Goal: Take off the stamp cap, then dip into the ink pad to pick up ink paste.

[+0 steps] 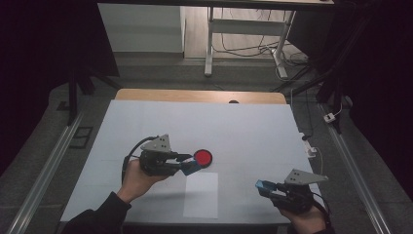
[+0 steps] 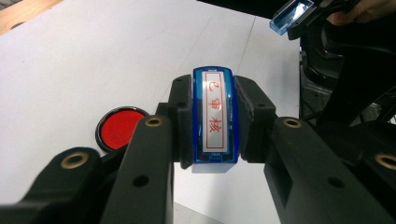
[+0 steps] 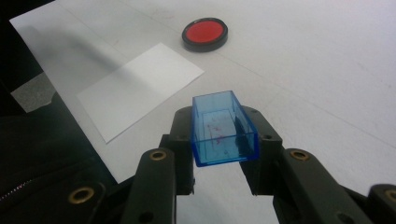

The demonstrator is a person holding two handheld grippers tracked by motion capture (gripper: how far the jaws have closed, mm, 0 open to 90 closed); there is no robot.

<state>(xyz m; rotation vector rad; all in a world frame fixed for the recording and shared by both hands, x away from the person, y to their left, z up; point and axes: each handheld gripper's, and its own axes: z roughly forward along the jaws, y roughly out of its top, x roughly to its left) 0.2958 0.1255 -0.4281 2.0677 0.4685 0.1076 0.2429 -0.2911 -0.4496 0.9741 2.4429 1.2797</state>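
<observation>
The left gripper (image 1: 187, 163) clamps a blue stamp (image 2: 213, 114), its long axis along the jaws; the red ink pad (image 1: 203, 157) sits just beyond at two o'clock, nearest this hand. The right gripper (image 1: 265, 187) pinches the stamp's blue cap (image 3: 224, 128), well apart at four o'clock.

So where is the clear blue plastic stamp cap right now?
The clear blue plastic stamp cap is clamped in the right tongs at the table's near right, away from the white paper sheet and round red ink pad.
</observation>
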